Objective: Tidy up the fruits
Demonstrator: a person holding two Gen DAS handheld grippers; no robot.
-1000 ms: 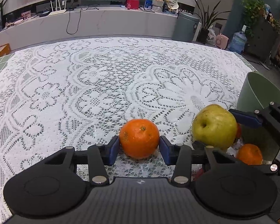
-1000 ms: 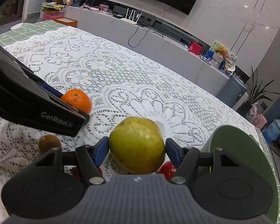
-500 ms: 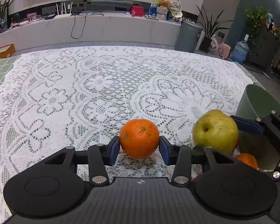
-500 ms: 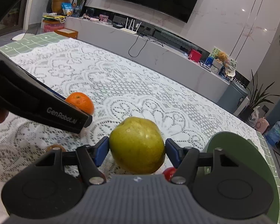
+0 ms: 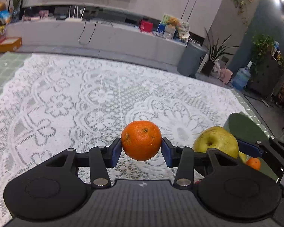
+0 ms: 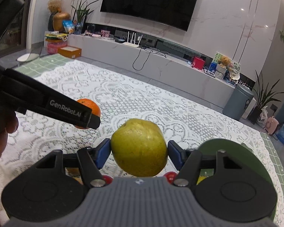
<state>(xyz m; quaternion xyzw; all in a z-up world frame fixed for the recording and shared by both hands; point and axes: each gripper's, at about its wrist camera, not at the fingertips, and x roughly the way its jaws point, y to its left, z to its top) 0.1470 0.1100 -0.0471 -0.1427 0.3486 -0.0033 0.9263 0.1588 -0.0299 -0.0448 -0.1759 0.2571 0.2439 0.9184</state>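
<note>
Left wrist view: left tongs (image 5: pixel 141 149) pinching an orange (image 5: pixel 141 140) above the bench (image 5: pixel 66 98); right tongs (image 6: pixel 139 154) clamping a pear (image 6: pixel 139 147). Carrying step, probably; next, lowering both into the green bowl (image 6: pixel 242 149).

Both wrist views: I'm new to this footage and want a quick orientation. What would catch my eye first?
An orange sits clamped in the left gripper, dead centre of the left view above the white lace cloth. In the right view, a yellow-green pear fills the right gripper the same way. To its right is a green bowl, with another orange in it.
</note>
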